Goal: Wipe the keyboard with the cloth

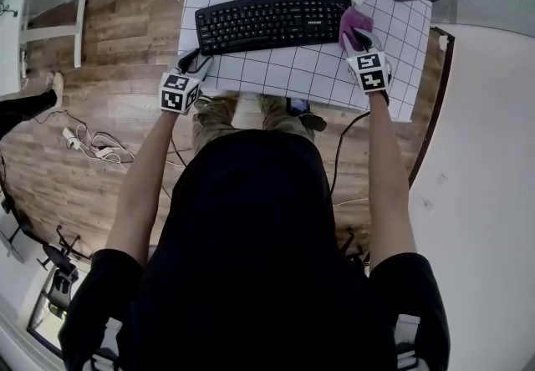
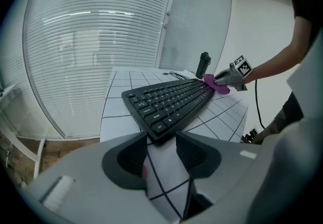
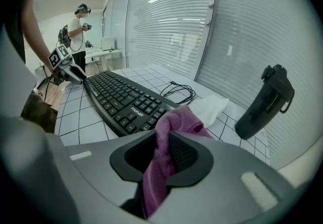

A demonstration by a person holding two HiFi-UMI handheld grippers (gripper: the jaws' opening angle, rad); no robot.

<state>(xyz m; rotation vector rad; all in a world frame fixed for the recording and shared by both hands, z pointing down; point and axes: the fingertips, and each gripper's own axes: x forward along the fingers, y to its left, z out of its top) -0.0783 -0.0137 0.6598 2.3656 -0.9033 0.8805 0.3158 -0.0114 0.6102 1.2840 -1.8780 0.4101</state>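
Hovering at the keyboard's (image 1: 272, 22) right end in the head view, the right gripper (image 1: 359, 38) is carrying the cloth (image 1: 354, 22). Left gripper view: the left gripper (image 2: 161, 153) is gaping empty beside the keyboard's left corner. Right gripper view: the jaws are pinching the cloth, and wiping risks shoving the unbraced keyboard sideways.

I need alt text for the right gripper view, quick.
The right tongs grip a purple cloth close to the near end of a black keyboard on a white gridded table. Behind it lie a coiled black cable, a white tissue and a black device.
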